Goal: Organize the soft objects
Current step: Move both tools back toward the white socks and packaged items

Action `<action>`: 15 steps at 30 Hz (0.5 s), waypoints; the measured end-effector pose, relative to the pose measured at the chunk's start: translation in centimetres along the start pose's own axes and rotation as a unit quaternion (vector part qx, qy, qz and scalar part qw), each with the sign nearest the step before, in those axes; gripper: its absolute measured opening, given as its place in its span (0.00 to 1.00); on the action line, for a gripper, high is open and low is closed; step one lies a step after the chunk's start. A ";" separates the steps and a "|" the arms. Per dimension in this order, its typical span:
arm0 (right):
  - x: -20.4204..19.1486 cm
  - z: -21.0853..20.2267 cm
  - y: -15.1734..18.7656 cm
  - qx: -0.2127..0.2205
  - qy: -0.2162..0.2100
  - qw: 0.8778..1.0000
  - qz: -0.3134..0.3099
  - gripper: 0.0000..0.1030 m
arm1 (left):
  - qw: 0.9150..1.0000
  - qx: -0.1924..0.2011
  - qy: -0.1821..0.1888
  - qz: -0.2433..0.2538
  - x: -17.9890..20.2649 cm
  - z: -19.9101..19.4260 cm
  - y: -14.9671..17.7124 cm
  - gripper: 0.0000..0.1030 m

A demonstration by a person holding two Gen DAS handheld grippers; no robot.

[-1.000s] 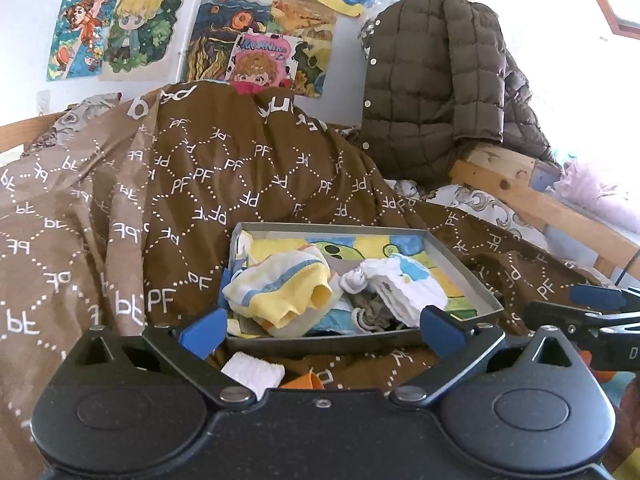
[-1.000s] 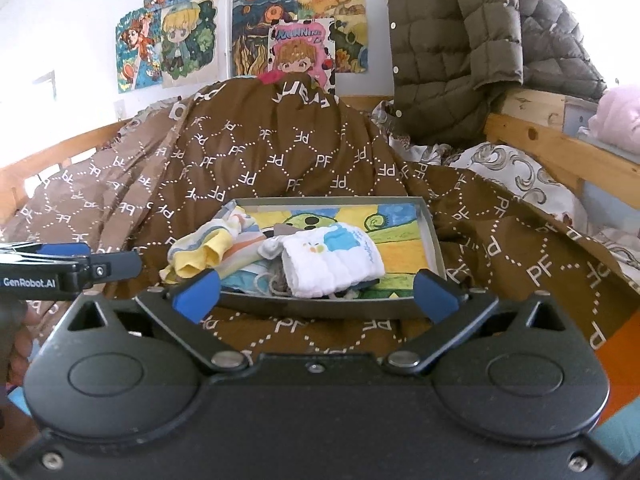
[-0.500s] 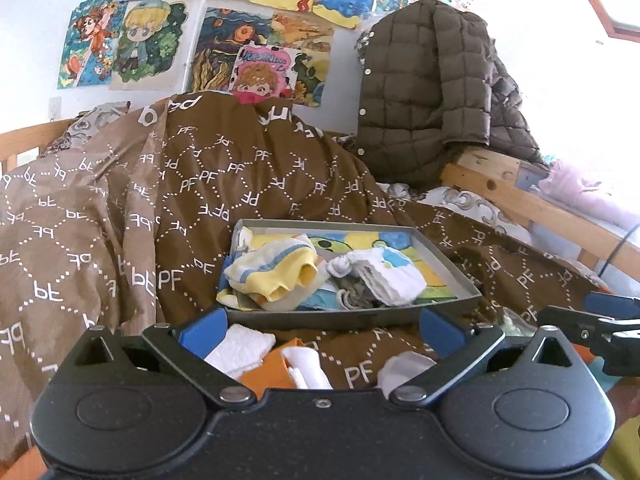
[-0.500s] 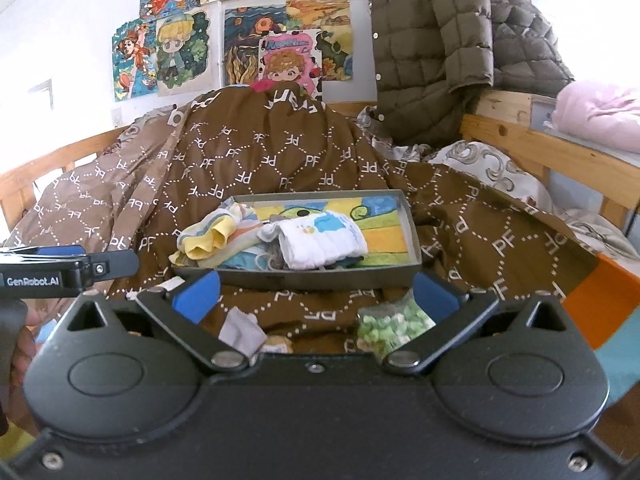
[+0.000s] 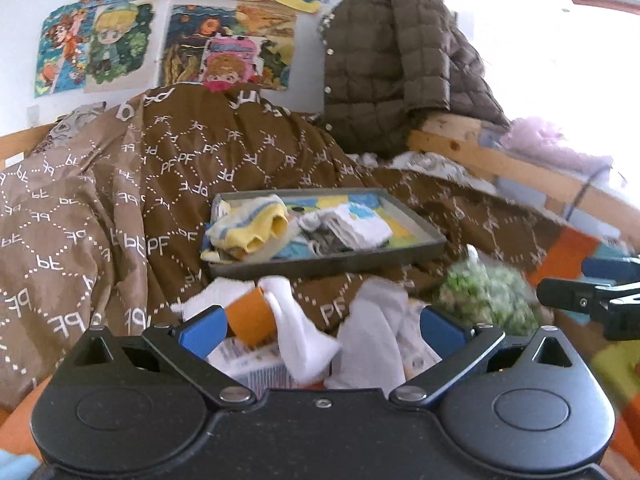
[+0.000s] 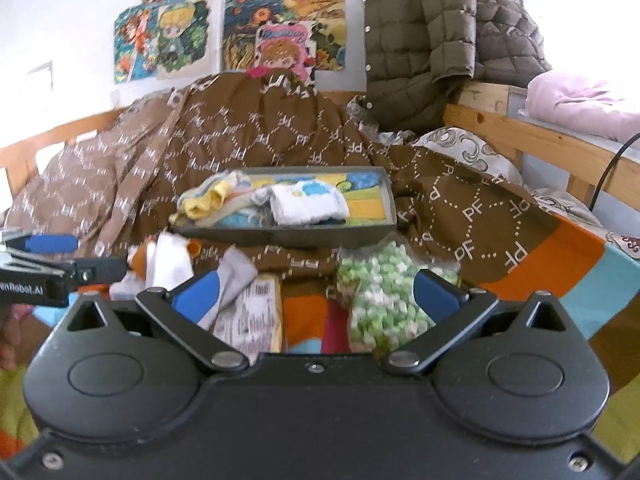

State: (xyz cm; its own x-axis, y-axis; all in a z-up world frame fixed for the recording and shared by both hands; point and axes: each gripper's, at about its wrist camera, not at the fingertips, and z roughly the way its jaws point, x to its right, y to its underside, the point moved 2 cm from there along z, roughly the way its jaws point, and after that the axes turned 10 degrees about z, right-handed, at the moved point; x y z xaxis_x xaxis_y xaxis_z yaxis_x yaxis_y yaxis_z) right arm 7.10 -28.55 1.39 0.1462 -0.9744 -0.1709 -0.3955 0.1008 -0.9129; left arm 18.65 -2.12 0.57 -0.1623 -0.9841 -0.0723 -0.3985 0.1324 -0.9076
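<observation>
A grey tray (image 5: 328,261) (image 6: 288,236) rests on the brown quilt and holds a yellow striped cloth (image 5: 248,228) (image 6: 204,202) and a folded white cloth (image 5: 356,226) (image 6: 308,204). In front of it lie loose pieces: a white sock (image 5: 296,332) (image 6: 168,260), a grey sock (image 5: 372,340) (image 6: 236,280), an orange piece (image 5: 250,316) and a bag of green-white bits (image 5: 488,300) (image 6: 380,296). My left gripper (image 5: 320,328) hangs open over the socks, holding nothing. My right gripper (image 6: 316,292) is open near the bag and a printed packet (image 6: 252,316), also holding nothing.
The brown quilt (image 5: 120,208) is heaped behind and left of the tray. A quilted brown jacket (image 5: 392,72) hangs over the wooden bed rail (image 5: 520,172) at the right. Pictures cover the wall. The orange and blue bedsheet (image 6: 580,264) shows at the right.
Both grippers have drawn back from the tray, which now looks smaller and farther. The loose socks, orange piece, packet and green-white bag have come into view in front of it.
</observation>
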 end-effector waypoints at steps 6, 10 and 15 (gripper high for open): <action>-0.5 -2.6 2.6 -0.014 -0.005 1.000 -0.022 0.99 | 1.000 -0.019 0.004 -0.004 0.4 -0.9 1.8 0.99; -1.1 -3.8 3.7 -0.021 -0.010 0.999 -0.029 0.99 | 0.999 -0.033 0.006 0.005 0.8 -1.3 3.0 0.99; -2.4 -3.2 3.6 -0.028 -0.015 0.999 -0.035 0.99 | 0.999 -0.041 0.006 0.005 0.7 -2.0 4.0 0.99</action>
State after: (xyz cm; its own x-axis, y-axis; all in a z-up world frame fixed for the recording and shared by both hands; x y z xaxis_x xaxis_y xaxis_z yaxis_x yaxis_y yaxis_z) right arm 2.41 -26.45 -0.30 0.2025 -0.9720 -0.1191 -0.4332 0.0201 -0.9011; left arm 15.09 -2.09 -2.26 -0.1781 -0.9810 -0.0764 -0.4692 0.1529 -0.8698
